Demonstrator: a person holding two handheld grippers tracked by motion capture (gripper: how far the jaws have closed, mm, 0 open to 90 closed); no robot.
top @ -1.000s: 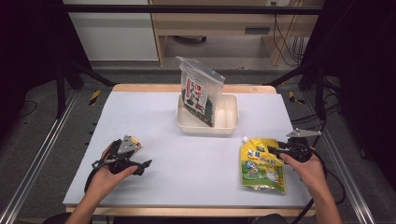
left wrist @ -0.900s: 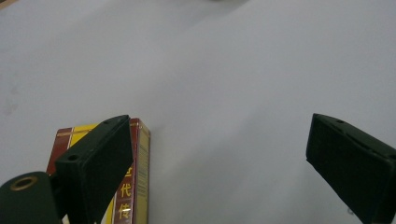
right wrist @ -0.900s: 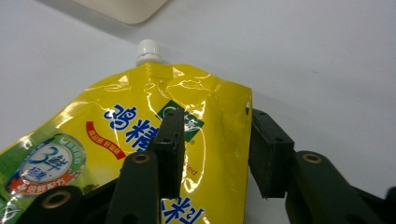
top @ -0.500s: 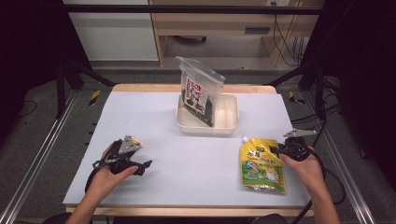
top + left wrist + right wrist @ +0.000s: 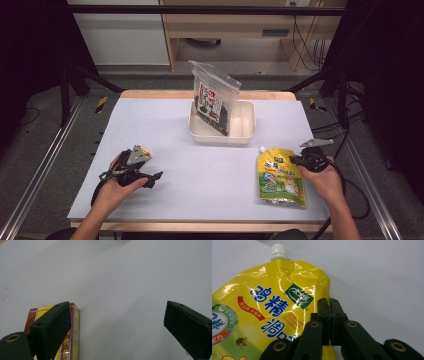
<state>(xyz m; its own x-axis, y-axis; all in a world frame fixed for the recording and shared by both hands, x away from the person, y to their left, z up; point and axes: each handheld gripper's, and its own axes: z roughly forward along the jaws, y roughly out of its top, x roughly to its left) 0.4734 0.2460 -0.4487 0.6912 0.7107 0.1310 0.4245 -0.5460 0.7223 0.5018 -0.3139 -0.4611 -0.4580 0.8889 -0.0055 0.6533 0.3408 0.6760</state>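
Right gripper pinches the pouch edge

Its jaws have just been closing, now on the pouch's right edge; the pouch lies on the table, spout toward 12 o'clock. Left gripper jaws wide, holding nothing.

The left gripper is held low with jaws spread wide; the right gripper has just been clamped together.

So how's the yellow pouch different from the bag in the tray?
The yellow pouch lies flat on the table; the bag stands tilted in the tray. The pouch is opaque with a white cap; the bag is clear, showing dark contents. The right gripper pinches the pouch's edge; the bag is untouched. Both carry printed labels.
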